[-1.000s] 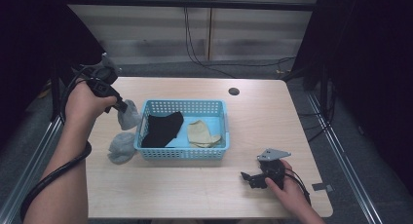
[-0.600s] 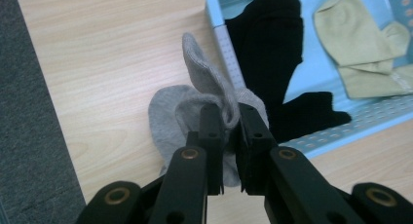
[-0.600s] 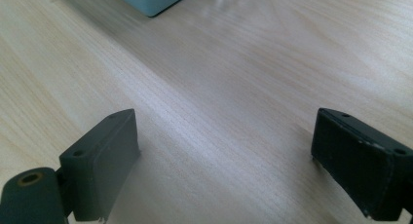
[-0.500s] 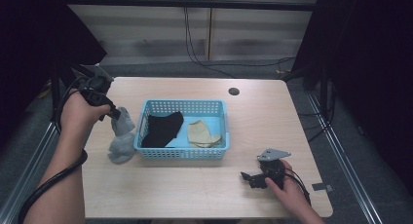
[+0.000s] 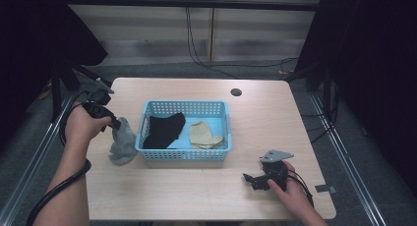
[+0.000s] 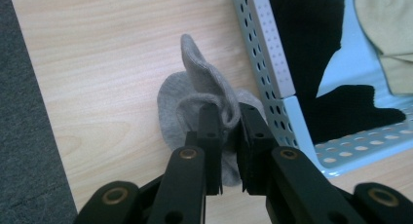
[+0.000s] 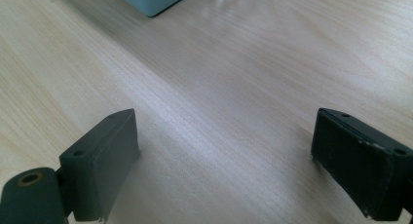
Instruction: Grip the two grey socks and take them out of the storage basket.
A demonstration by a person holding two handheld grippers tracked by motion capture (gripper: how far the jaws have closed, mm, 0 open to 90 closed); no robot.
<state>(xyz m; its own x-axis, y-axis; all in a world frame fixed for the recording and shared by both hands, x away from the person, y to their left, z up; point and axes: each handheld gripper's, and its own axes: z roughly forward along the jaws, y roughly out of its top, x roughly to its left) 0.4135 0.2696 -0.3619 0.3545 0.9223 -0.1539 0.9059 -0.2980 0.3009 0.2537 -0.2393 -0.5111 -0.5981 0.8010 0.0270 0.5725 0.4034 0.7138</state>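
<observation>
Near the wooden table's (image 5: 206,201) left edge, beside the blue perforated plastic basket (image 5: 186,155), the left gripper (image 6: 229,118) pinches a grey fabric sock (image 5: 122,141). Advise lifting clear of the rim. Right gripper (image 5: 253,179) rests spread wide, empty.

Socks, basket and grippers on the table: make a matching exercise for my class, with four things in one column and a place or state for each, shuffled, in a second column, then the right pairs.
Things
1. grey sock
2. black sock
3. beige sock
4. right gripper

Places or states
A. in the right half of the blue basket
B. open, low over bare table
C. pinched by the left gripper, outside the basket
D. in the left half of the basket

Pairs: 1-C, 2-D, 3-A, 4-B
</observation>
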